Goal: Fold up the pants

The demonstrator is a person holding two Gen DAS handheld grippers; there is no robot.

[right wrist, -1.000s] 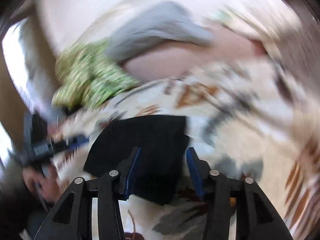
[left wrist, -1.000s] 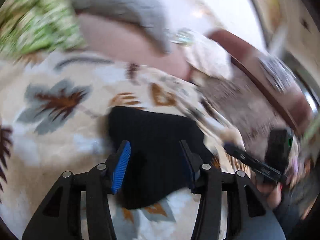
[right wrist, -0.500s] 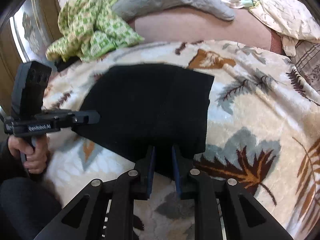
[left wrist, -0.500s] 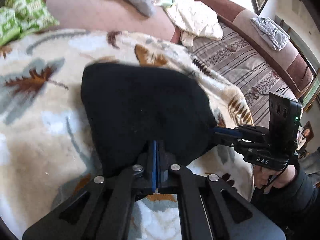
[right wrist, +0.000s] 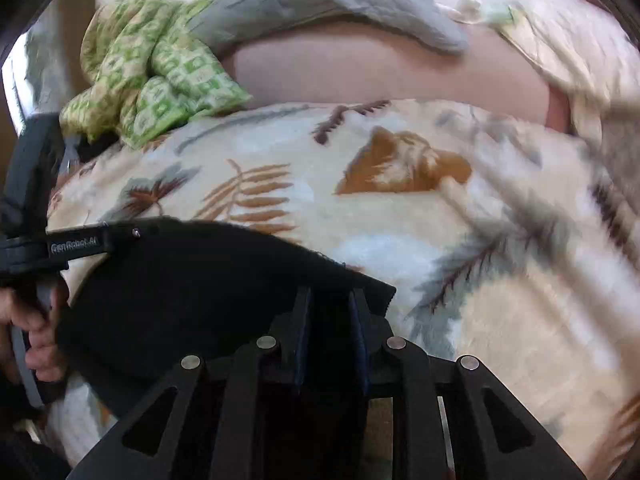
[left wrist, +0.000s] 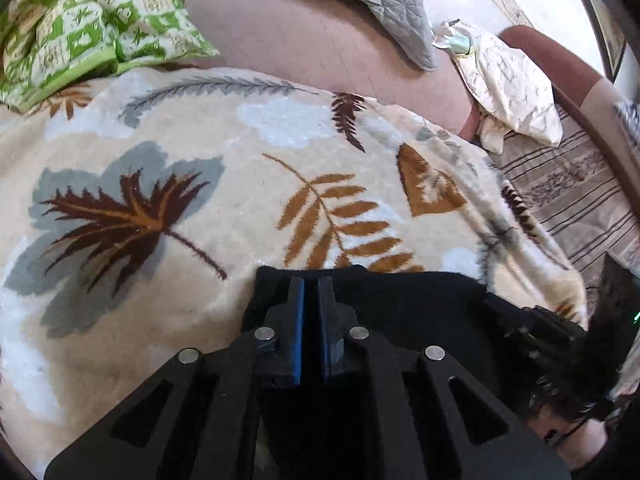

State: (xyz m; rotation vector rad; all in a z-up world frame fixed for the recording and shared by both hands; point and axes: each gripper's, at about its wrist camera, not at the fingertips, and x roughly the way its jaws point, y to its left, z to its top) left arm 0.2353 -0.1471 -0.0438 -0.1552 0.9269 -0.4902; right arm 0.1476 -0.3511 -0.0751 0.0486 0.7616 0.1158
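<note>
Both grippers — left (left wrist: 311, 292), right (right wrist: 329, 304) — pinch black pants (right wrist: 192, 280) stretched left-right.

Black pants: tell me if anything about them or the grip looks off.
Nothing stands out. The black pants hang as one folded bundle, pinched by the left hand-held gripper and right hand-held gripper over the leaf-print blanket.

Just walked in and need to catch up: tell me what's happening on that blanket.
A person is folding black pants on a leaf-patterned blanket, holding a gripper in each hand. The left tool and the right tool are each clamped on an edge of the dark fabric, one at either side. The pants look already folded into a compact bundle, held at the near edge of the blanket. A green patterned cushion and a grey quilt lie behind.
</note>
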